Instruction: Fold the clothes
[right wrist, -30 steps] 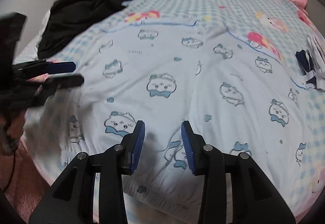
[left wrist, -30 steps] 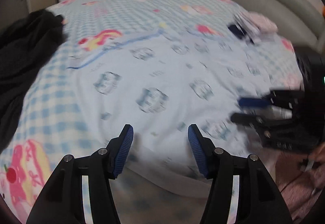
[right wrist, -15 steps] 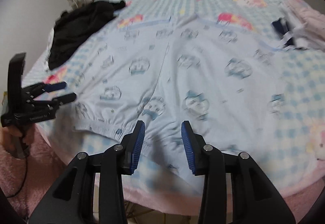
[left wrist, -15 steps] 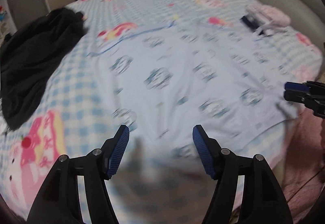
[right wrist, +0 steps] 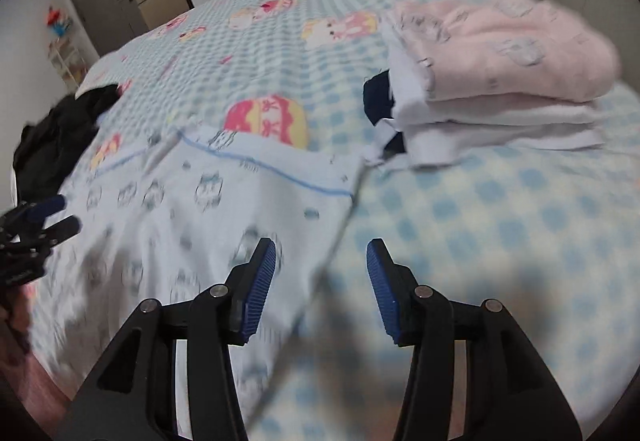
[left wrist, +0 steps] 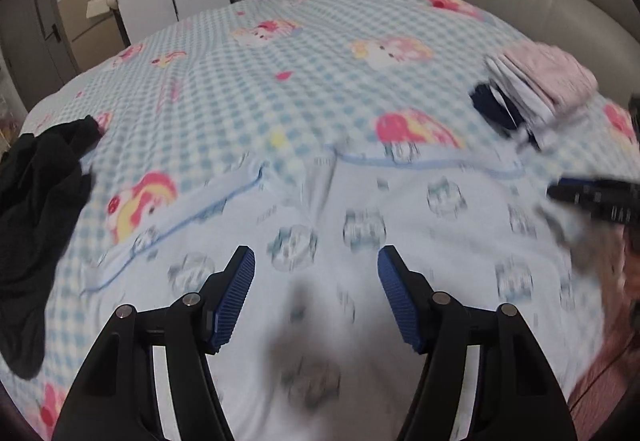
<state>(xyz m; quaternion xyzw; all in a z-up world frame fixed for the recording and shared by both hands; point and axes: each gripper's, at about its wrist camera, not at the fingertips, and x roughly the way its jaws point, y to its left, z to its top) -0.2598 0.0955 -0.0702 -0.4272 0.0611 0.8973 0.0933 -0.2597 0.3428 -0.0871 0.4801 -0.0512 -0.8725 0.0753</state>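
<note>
Two views are given, and both show the pale blue printed garment (left wrist: 400, 241) spread flat on the bed (left wrist: 320, 53).

From the left wrist view, the left tongs (left wrist: 316, 293) are seen in the lower middle of the frame, spread wide and holding nothing, with the garment's cloth directly beneath and ahead of them. The garment fills the lower half of the frame and its piped blue edge runs across the middle, from the lower left toward the right. The right tongs (left wrist: 592, 193) appear at the right edge of the frame, over the garment's right side; their state cannot be told from this view because of blur. A black garment (left wrist: 36, 225) lies at the left edge, and a folded stack (left wrist: 536, 89) sits in the upper right.

From the right wrist view, the right tongs (right wrist: 322, 289) are seen released and empty in the lower middle. The garment's side edge (right wrist: 340, 225) runs up the frame just between the two fingers, with cloth to the left and bare checked bedding to the right. The piped edge lies across the middle of the frame, above the tongs. The folded stack, topped by a pink piece (right wrist: 512, 57), rests in the upper right, near the garment's corner.

The right tongs are judged nearer that side edge; the left tongs sit over the garment's middle.
</note>
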